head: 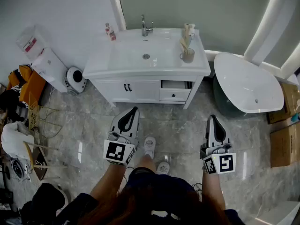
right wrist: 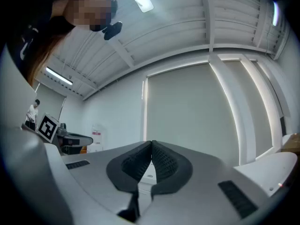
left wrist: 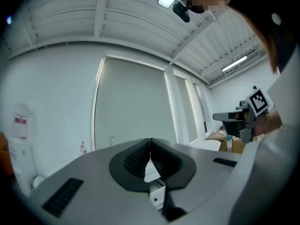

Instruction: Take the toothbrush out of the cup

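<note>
A beige cup (head: 188, 55) stands on the right side of the white washbasin counter (head: 104, 63), with a toothbrush (head: 183, 45) leaning in it. Both grippers hover well short of the cabinet, above the marble floor. My left gripper (head: 135, 109) is shut with nothing between its jaws, tips touching in the left gripper view (left wrist: 150, 140). My right gripper (head: 210, 117) is likewise shut and empty, its pads meeting in the right gripper view (right wrist: 152, 143). Each points roughly level toward the wall and window.
A chrome tap (head: 146, 26) and a small bottle (head: 110, 32) stand on the counter. One cabinet drawer (head: 175, 90) is ajar. A white bathtub (head: 248, 84) lies at the right, cardboard boxes (head: 285, 144) beyond it. Clutter and a round white appliance (head: 75, 78) fill the left.
</note>
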